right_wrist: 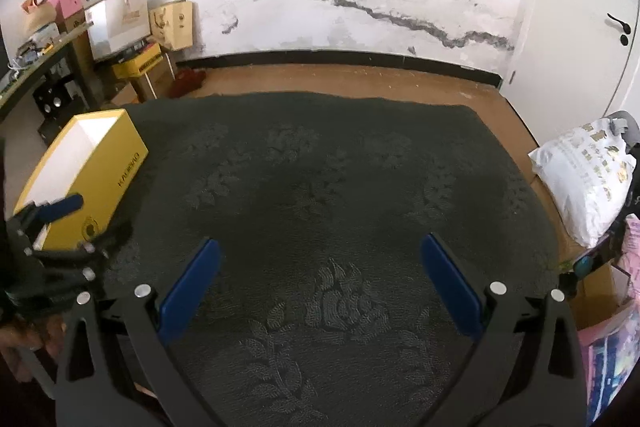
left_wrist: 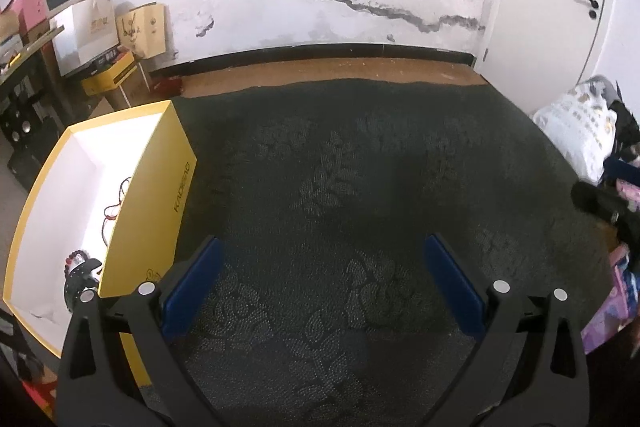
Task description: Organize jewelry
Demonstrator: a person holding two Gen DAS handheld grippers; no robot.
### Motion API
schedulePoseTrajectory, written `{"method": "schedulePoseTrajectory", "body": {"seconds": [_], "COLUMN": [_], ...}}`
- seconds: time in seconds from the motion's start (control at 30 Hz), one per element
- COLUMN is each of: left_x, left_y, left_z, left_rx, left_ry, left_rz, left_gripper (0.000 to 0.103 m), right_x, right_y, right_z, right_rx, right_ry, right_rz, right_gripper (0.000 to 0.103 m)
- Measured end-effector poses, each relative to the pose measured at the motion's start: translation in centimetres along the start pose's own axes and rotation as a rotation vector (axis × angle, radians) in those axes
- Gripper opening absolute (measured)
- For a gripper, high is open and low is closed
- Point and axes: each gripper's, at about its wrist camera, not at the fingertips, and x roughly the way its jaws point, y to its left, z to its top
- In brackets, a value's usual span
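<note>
A yellow box (left_wrist: 154,203) with a white inside stands on the dark patterned cloth at the left. It holds a thin red cord necklace (left_wrist: 114,205) and a dark beaded bracelet (left_wrist: 78,267) near its front corner. My left gripper (left_wrist: 320,267) is open above the cloth, just right of the box, with nothing between its blue pads. My right gripper (right_wrist: 320,271) is also open and empty over the middle of the cloth. In the right wrist view the yellow box (right_wrist: 100,179) sits far left, with the left gripper (right_wrist: 52,223) beside it.
The dark floral cloth (left_wrist: 340,187) covers the table, with brown floor and a stained white wall beyond. A white printed bag (right_wrist: 588,179) and pink packages (right_wrist: 612,343) lie at the right edge. Stacked boxes (right_wrist: 120,23) and a monitor stand at the far left.
</note>
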Motion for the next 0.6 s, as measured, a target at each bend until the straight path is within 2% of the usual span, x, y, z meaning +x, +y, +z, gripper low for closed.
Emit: {"method": "schedulePoseTrajectory", "body": {"seconds": [0.1, 0.33, 0.6], "left_x": [0.3, 0.9, 1.4], "left_y": [-0.1, -0.1, -0.3], "left_z": [-0.3, -0.2, -0.6], "left_rx": [-0.012, -0.052, -0.048], "left_ry": [0.001, -0.004, 0.008], "left_rz": [0.000, 0.002, 0.005], "left_gripper": [0.098, 0.098, 0.098], "right_x": [0.8, 3.2, 3.4], "right_y": [-0.5, -1.9, -1.9], "right_z": [-0.9, -1.1, -1.2], "right_rx": [0.003, 0.083, 0.077], "right_ry": [-0.035, 0.037, 0.037], "right_rz": [-0.031, 0.010, 0.003], "right_gripper": [0.097, 0.097, 0.097]}}
